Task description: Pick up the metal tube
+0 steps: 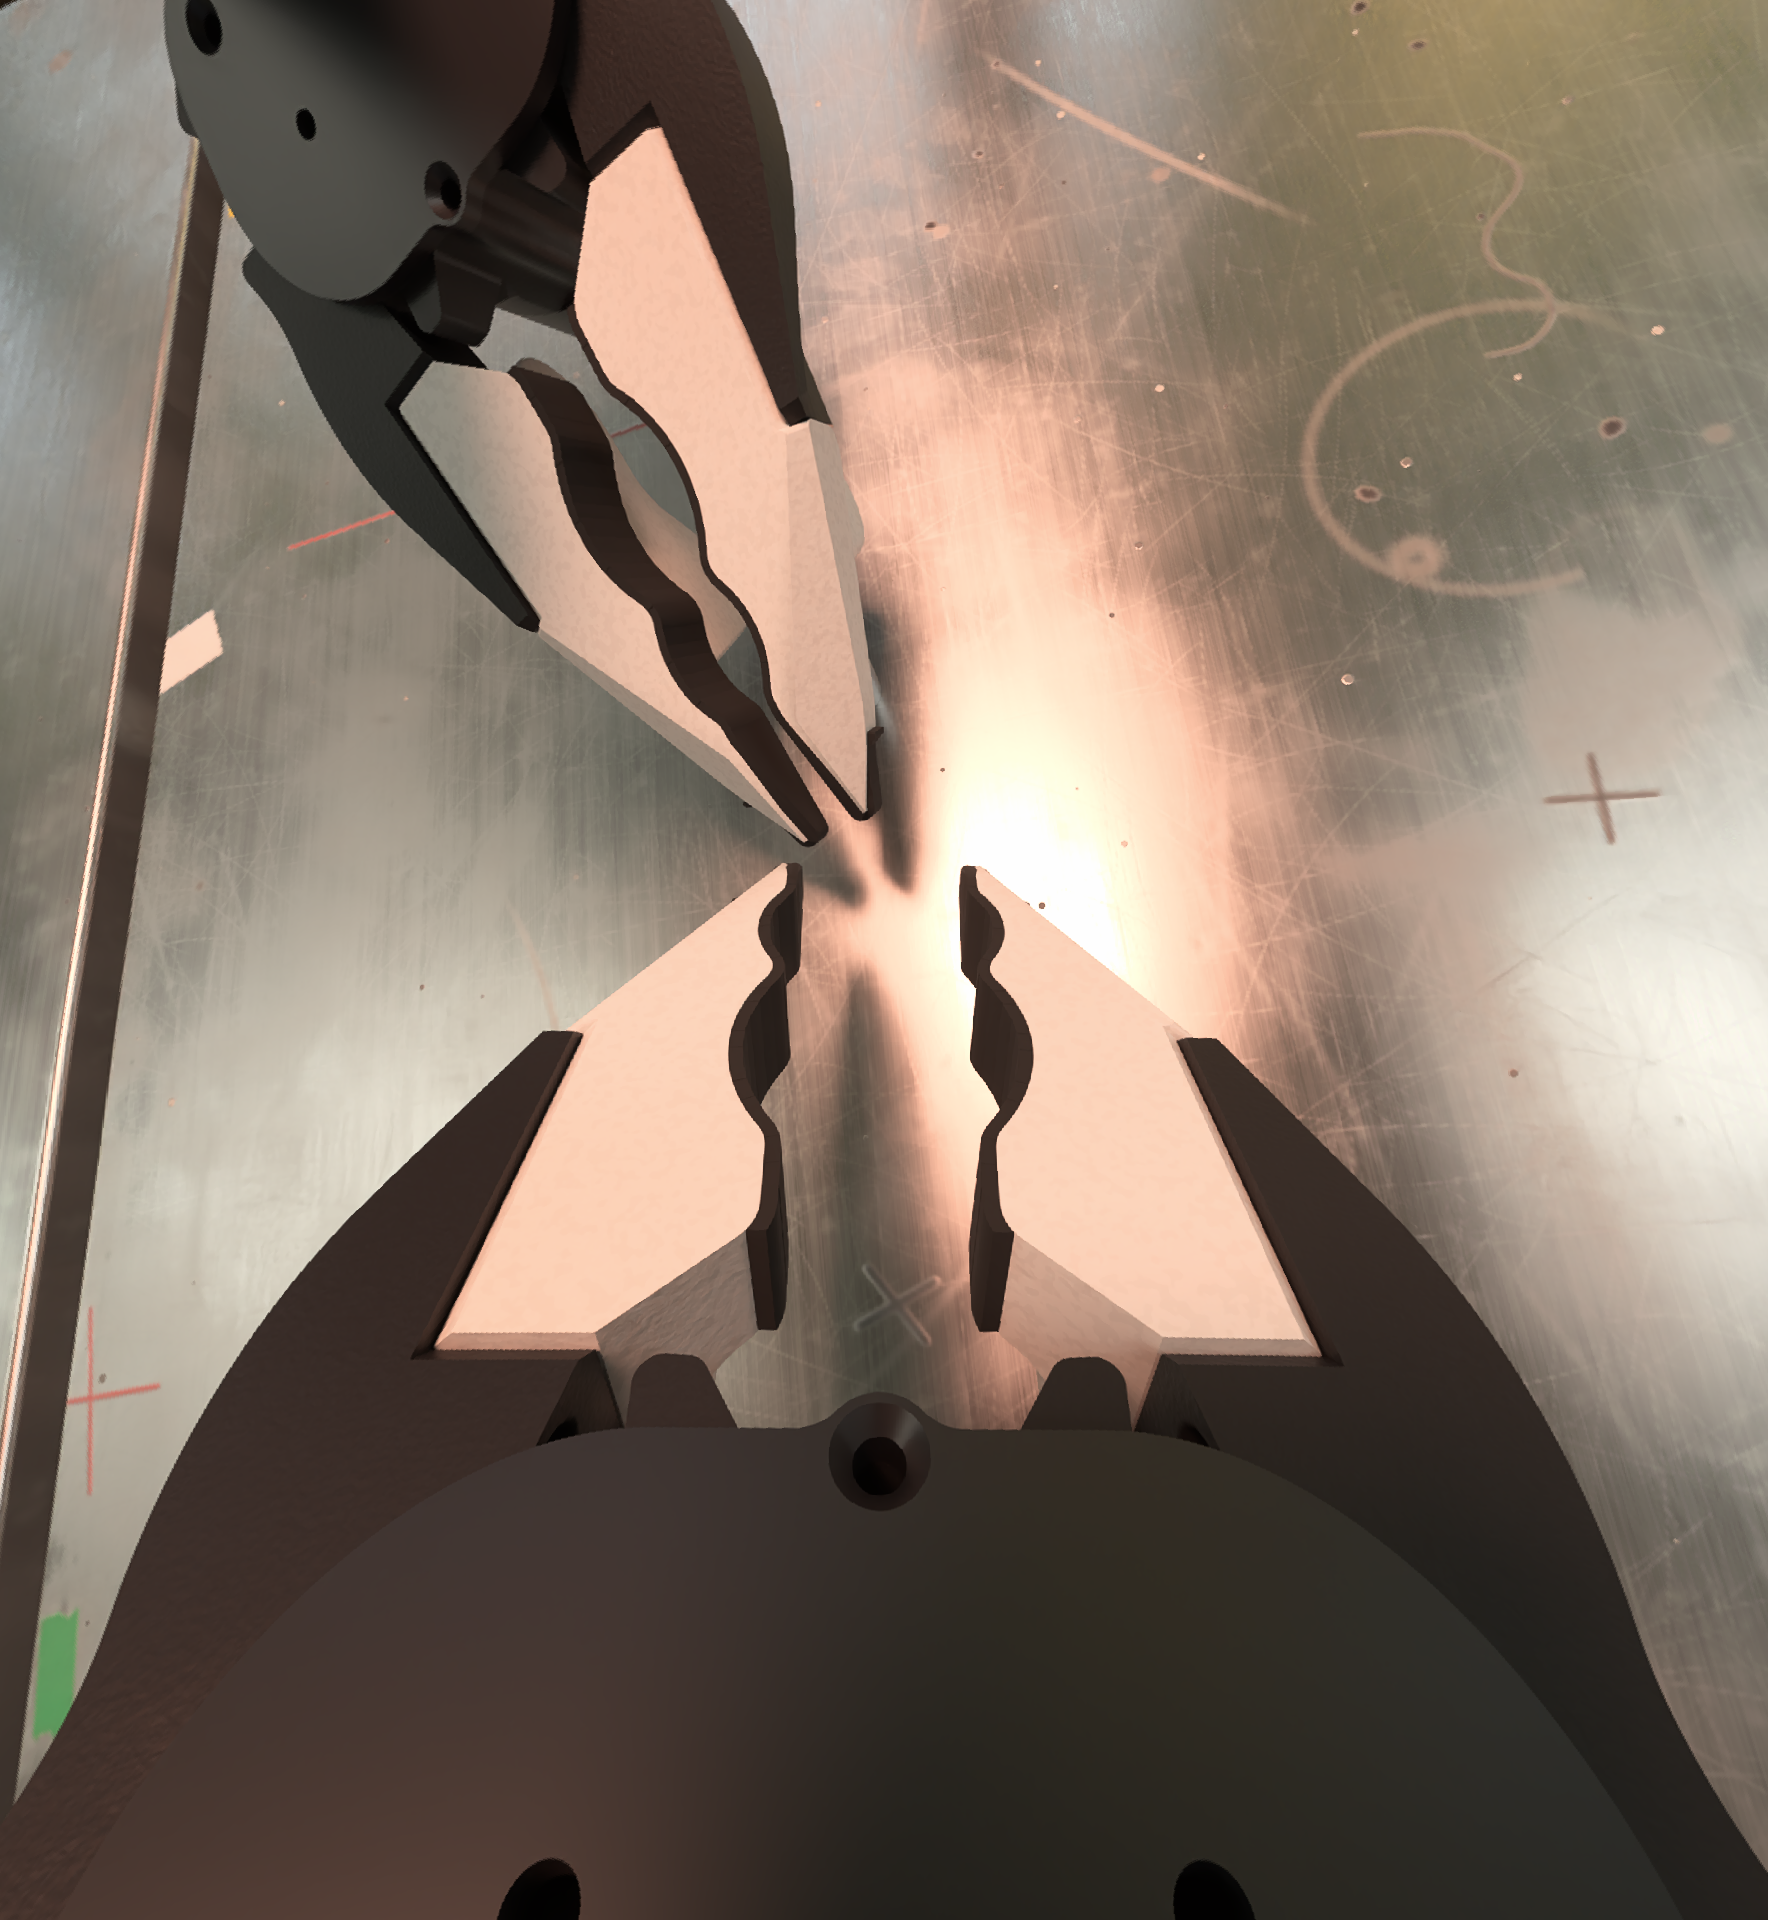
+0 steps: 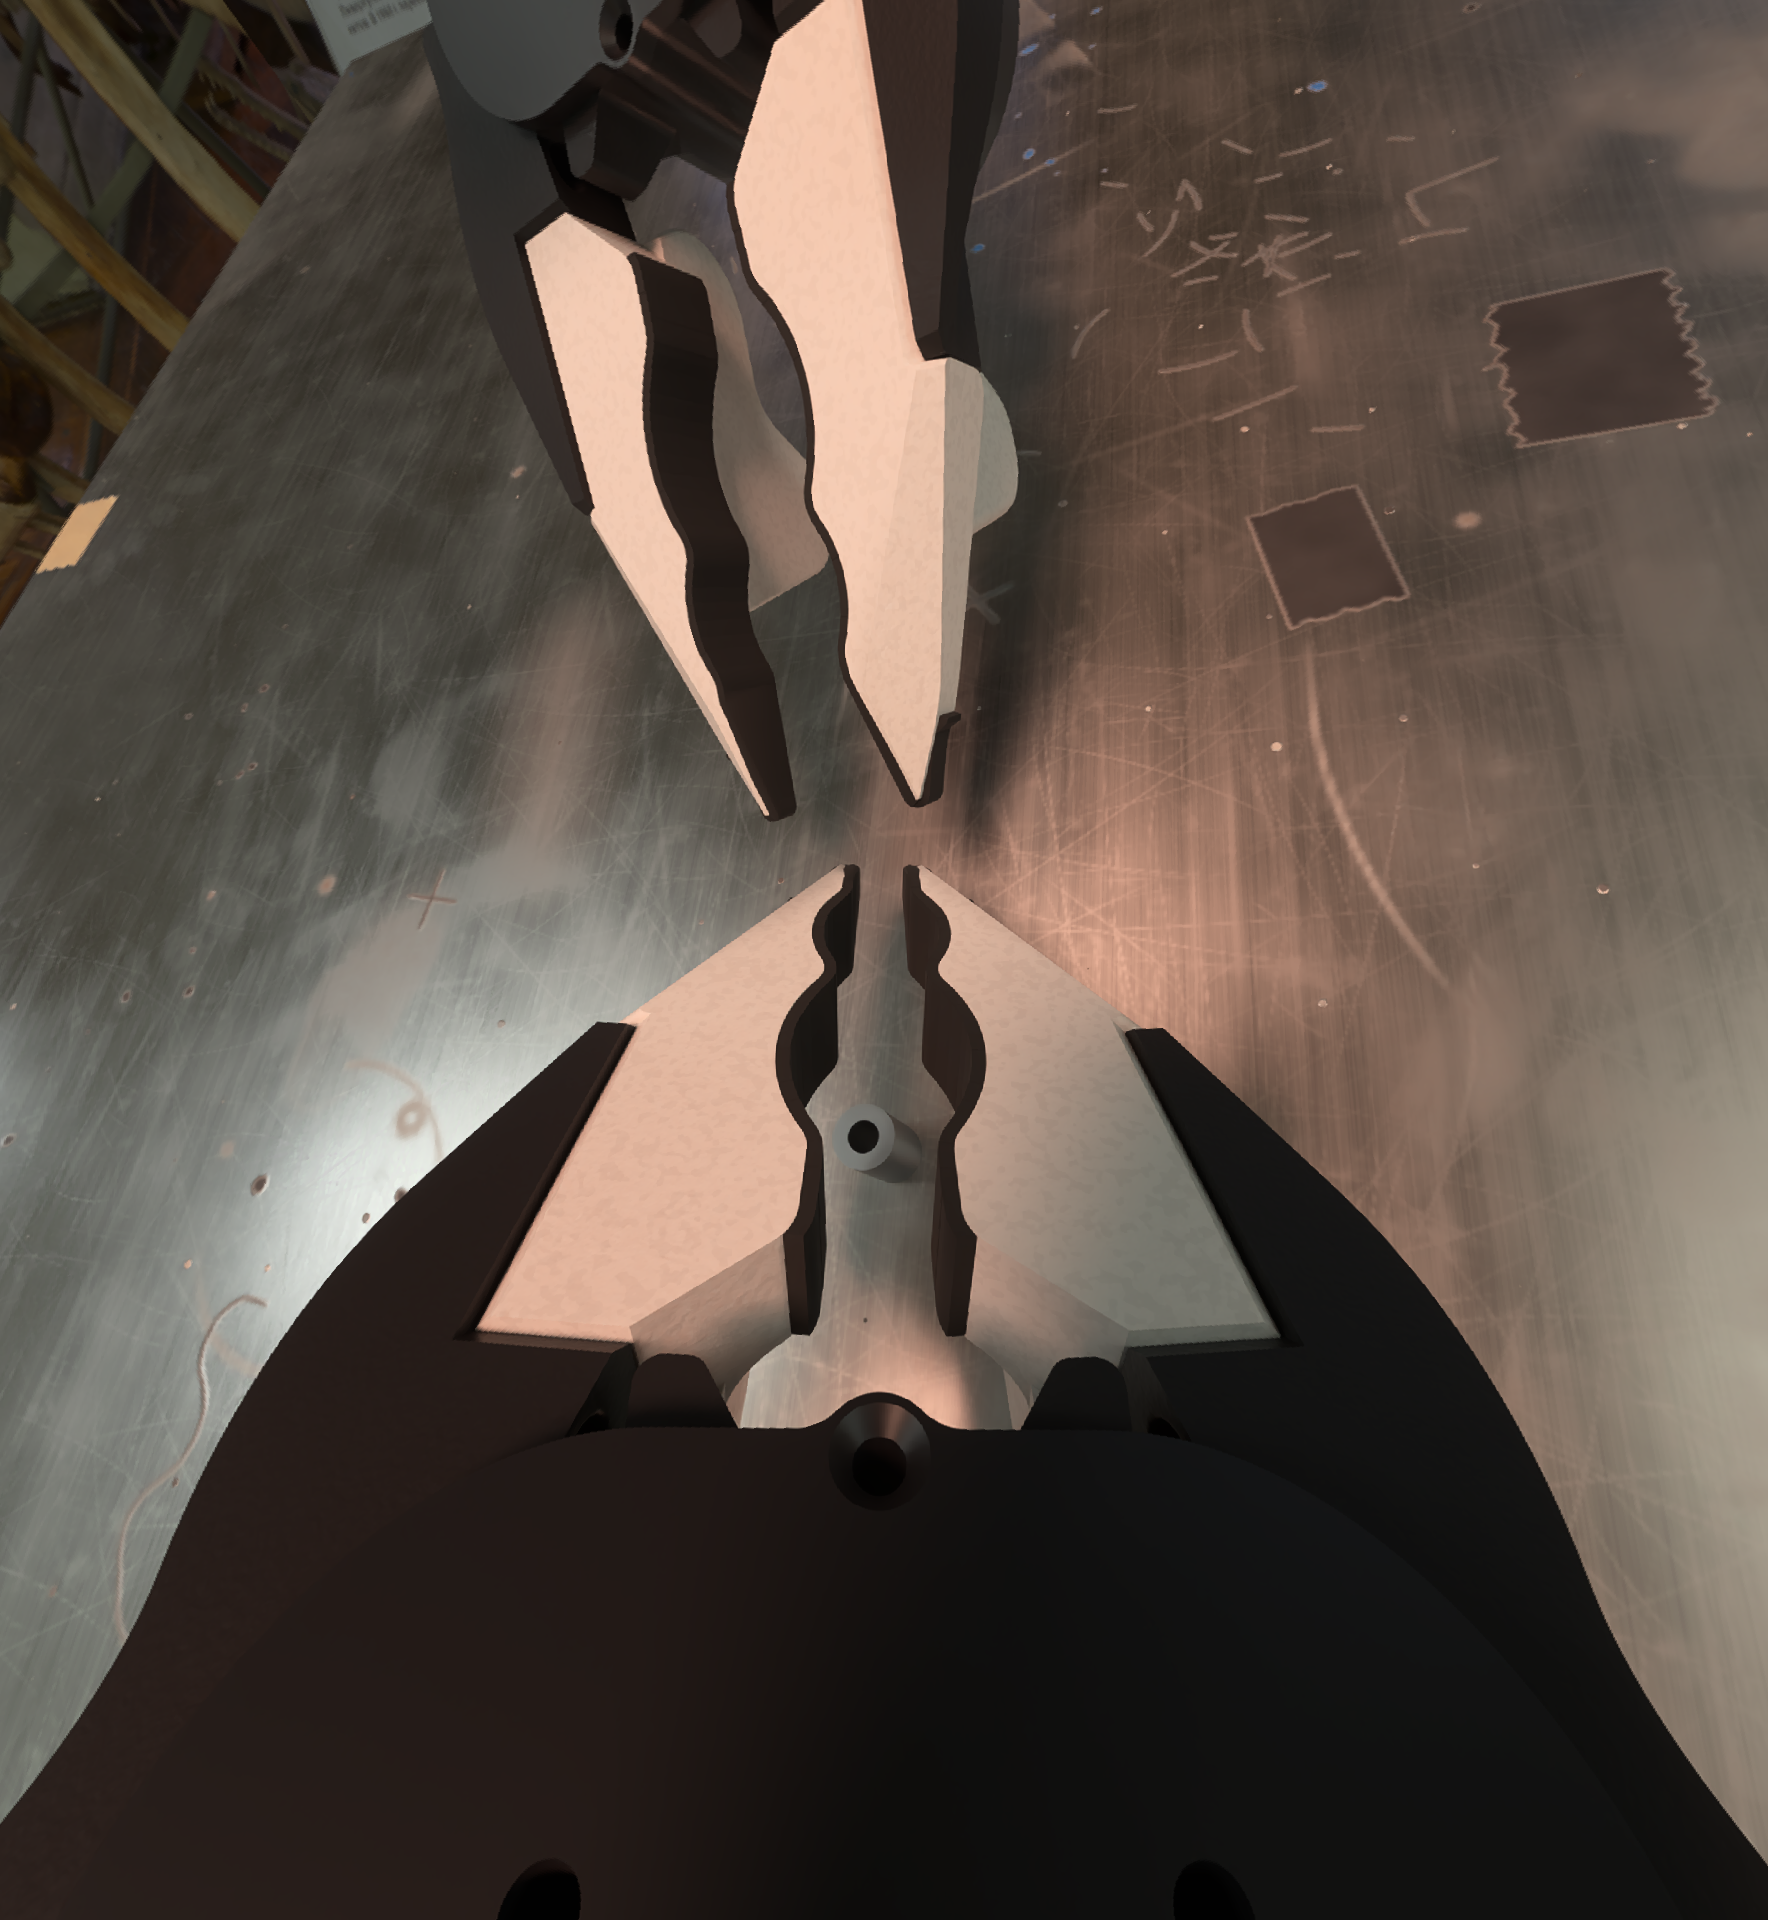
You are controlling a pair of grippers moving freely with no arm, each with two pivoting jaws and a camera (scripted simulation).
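Where steel gleams, short tube (image 2: 875, 1143) rests.

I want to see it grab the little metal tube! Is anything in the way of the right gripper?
No, nothing visible is. The metal tube lies on the table between the right gripper's open fingers, touching neither.
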